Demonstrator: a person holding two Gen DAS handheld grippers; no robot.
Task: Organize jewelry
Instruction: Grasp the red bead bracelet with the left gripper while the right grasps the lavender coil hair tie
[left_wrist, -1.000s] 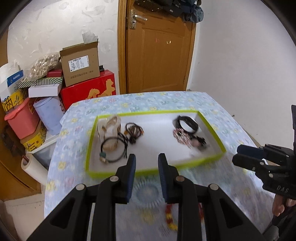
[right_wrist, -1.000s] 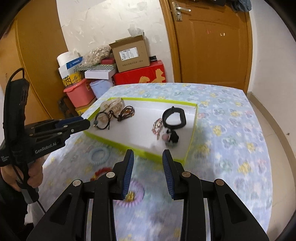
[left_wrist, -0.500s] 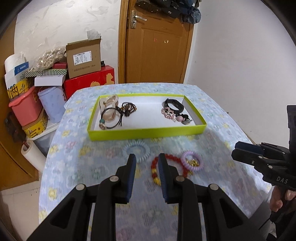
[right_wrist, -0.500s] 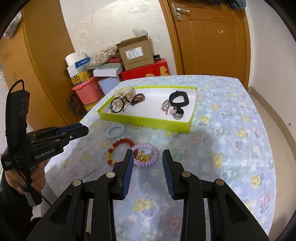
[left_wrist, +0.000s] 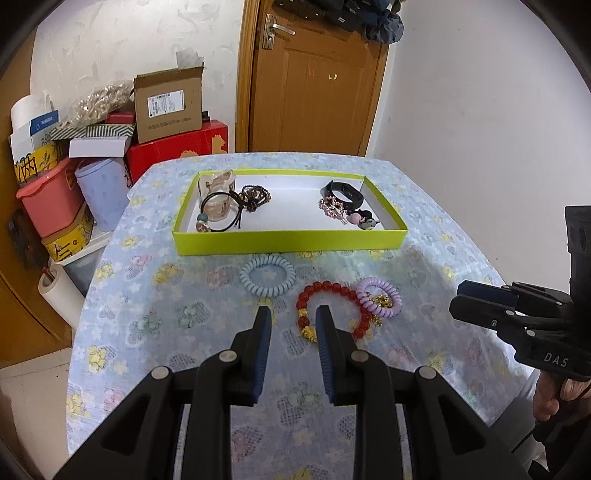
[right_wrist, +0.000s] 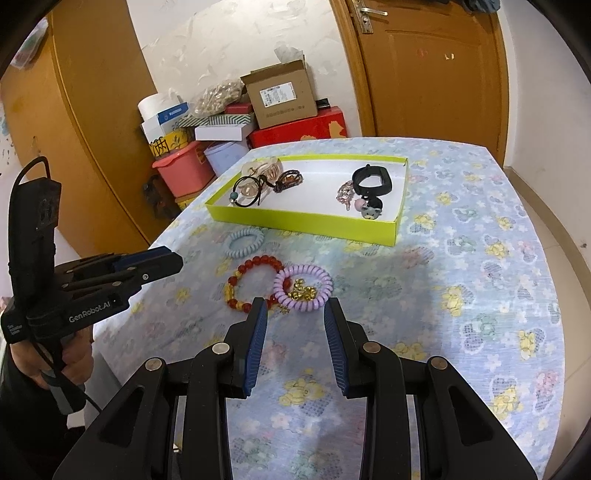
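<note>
A lime-green tray (left_wrist: 288, 242) (right_wrist: 306, 220) holds hair ties, a black band (left_wrist: 341, 192) (right_wrist: 371, 181) and hair clips. In front of it on the flowered cloth lie a light-blue coil tie (left_wrist: 267, 275) (right_wrist: 244, 242), a red bead bracelet (left_wrist: 334, 314) (right_wrist: 255, 282) and a purple coil tie (left_wrist: 378, 301) (right_wrist: 303, 288) with gold beads inside. My left gripper (left_wrist: 293, 319) is open and empty, just before the red bracelet. My right gripper (right_wrist: 295, 310) is open and empty, just before the purple tie.
Boxes and bins (left_wrist: 110, 147) are stacked left of the table by the wall. A wooden door (left_wrist: 314, 81) stands behind. The table's right edge (right_wrist: 532, 221) drops to a tiled floor.
Both grippers have pulled back from the tray toward the near side of the table. The three loose pieces in front of the tray have come into view.
</note>
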